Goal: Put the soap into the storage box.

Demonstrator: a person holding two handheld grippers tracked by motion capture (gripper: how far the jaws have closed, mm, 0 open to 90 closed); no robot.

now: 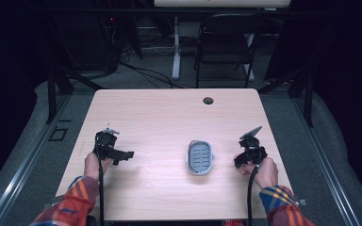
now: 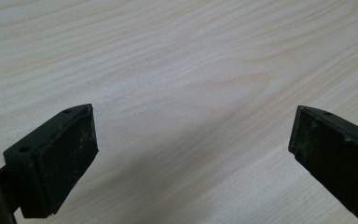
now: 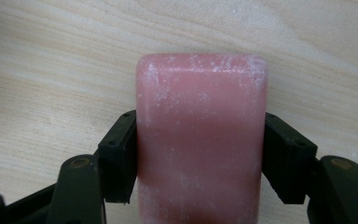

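Observation:
A pink bar of soap (image 3: 200, 93), dusted with white marks, lies on the wooden table (image 3: 51, 70) between the jaws of my right gripper (image 3: 200, 135). Both black pads (image 3: 121, 154) press against its long sides, so the gripper is shut on it. In the high view my right gripper (image 1: 240, 161) sits near the table's right edge, just right of a grey soap dish (image 1: 200, 157) with a slotted bottom. My left gripper (image 1: 124, 156) rests low at the left side of the table. In its own view the left gripper (image 2: 193, 135) is open over bare wood, with nothing between its pads.
The light wooden table (image 1: 169, 117) has a round cable hole (image 1: 208, 100) near its far edge. A black chair (image 1: 226, 42) and a white desk leg (image 1: 176, 47) stand beyond it. Dark curtains and floor rails flank the table.

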